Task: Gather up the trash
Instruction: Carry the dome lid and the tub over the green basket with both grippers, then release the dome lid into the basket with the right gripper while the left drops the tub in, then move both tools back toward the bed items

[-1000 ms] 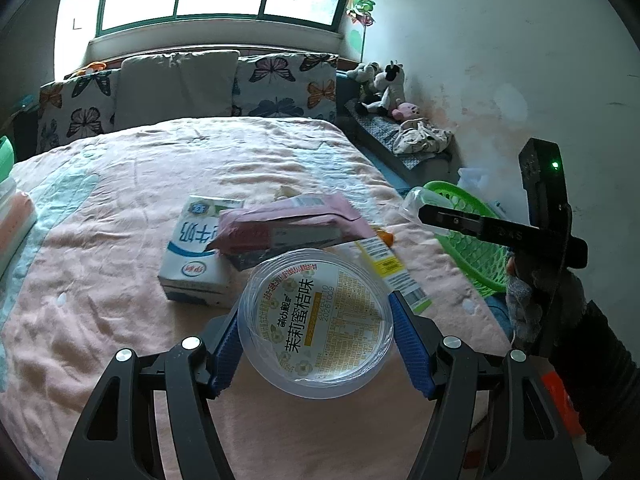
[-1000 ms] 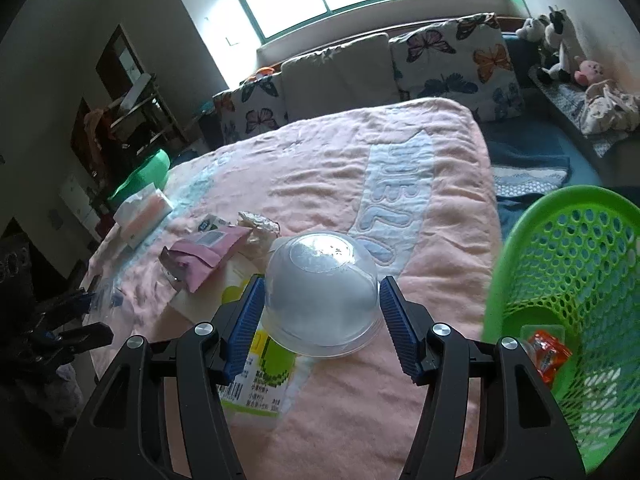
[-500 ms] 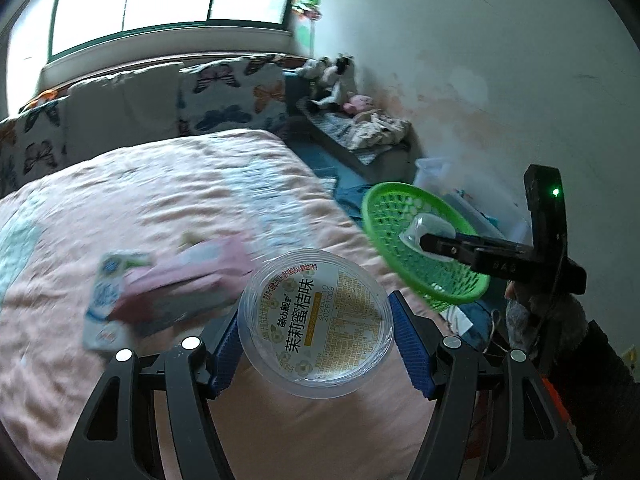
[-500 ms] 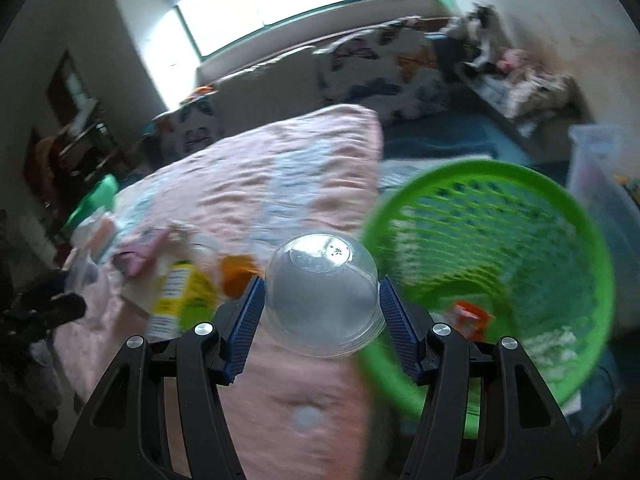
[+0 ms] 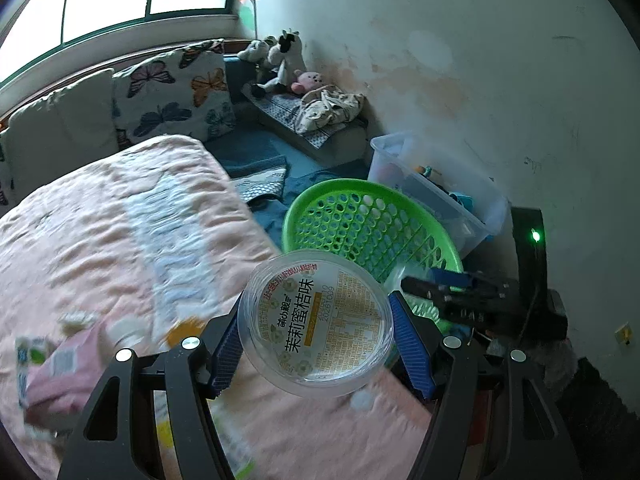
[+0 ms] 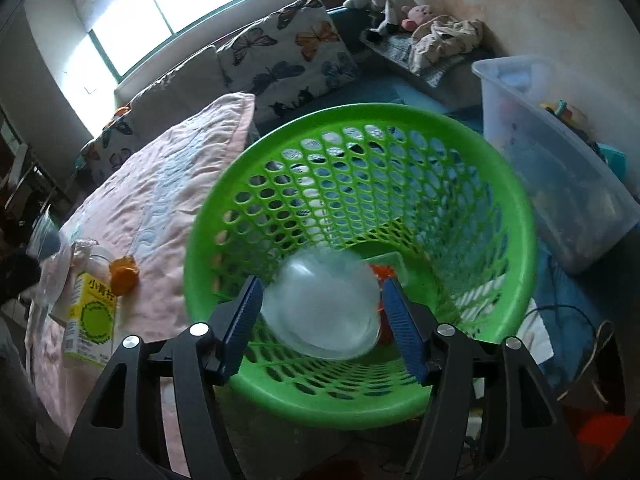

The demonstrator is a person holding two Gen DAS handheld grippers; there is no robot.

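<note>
My left gripper (image 5: 316, 304) is shut on a clear round tub (image 5: 320, 320) with a yellow printed label. It hangs over the bed's edge, just short of the green mesh basket (image 5: 360, 216). My right gripper (image 6: 322, 282) points down into the green basket (image 6: 360, 114). Its jaws are opening, and a clear dome lid (image 6: 324, 312) sits blurred between them, with a gap showing at the right pad. In the left wrist view the right gripper (image 5: 440, 288) shows over the basket's near rim.
The pink bedspread (image 6: 160, 200) carries a yellow-green carton (image 6: 90, 316), an orange scrap (image 6: 124, 276) and a pink packet (image 5: 60, 368). A red wrapper (image 6: 380, 270) lies in the basket. A clear storage box (image 6: 552, 168) stands beside it against the wall.
Both grippers swung right from over the bed to the basket. The right gripper came down into the basket's mouth; its jaws widened and the dome lid came loose. The left still grips the tub.
</note>
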